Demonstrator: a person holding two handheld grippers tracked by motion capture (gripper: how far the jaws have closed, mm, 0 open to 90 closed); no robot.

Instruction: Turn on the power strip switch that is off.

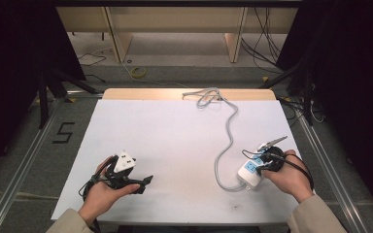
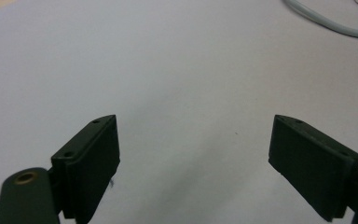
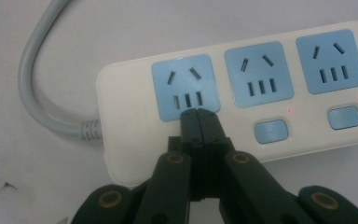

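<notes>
Fingers (image 3: 200,122) of my right gripper (image 1: 270,160) are pressed together with nothing between them, their tips over the power strip (image 3: 242,100), at the blue socket nearest its cord end. Below all this lies the table (image 1: 175,141). That white strip sits near the table's right edge, toward the near corner, its grey cord (image 1: 227,141) snaking to the far edge. My left gripper (image 1: 126,174) rests near the near-left corner, jaws spread wide and empty.

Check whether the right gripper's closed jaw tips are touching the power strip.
Touching, most likely. In the right gripper view the shut right gripper lies on the power strip where the first socket's button would be, no gap or shadow showing; the high view is too coarse.
</notes>
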